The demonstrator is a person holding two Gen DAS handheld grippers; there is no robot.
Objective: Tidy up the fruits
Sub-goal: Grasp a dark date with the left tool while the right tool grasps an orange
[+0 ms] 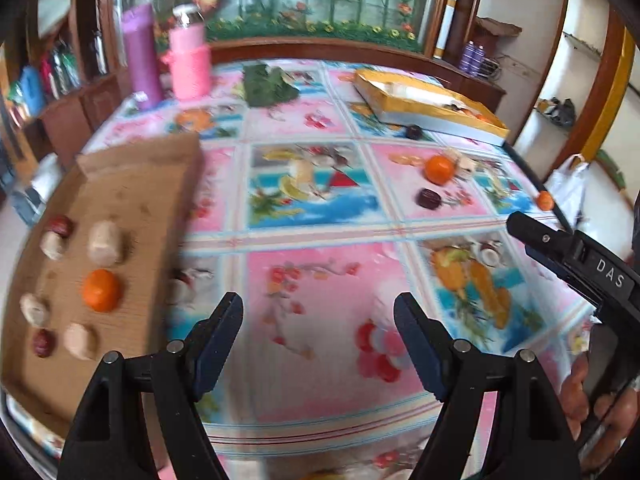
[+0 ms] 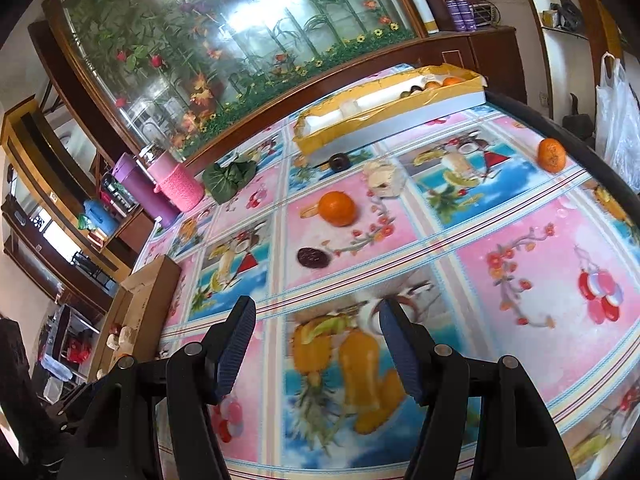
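Left claw (image 1: 318,320): jaws wide apart, empty, above bare counter (image 1: 320,360).
Right claw (image 2: 316,328): jaws wide apart, empty, facing loose fruit.
Tray (image 1: 132,184): cardboard, at counter's left; holds one orange (image 1: 101,290) and other fruit.
Loose fruit: orange (image 2: 337,209), dark fruit (image 2: 313,257) mid-counter; another orange (image 2: 551,155) near the right edge.
Risk: round fruit likely rolls if nudged; edge orange could drop off.
Room: open counter between claws and fruit; yellow box (image 2: 400,110) bounds the far side.
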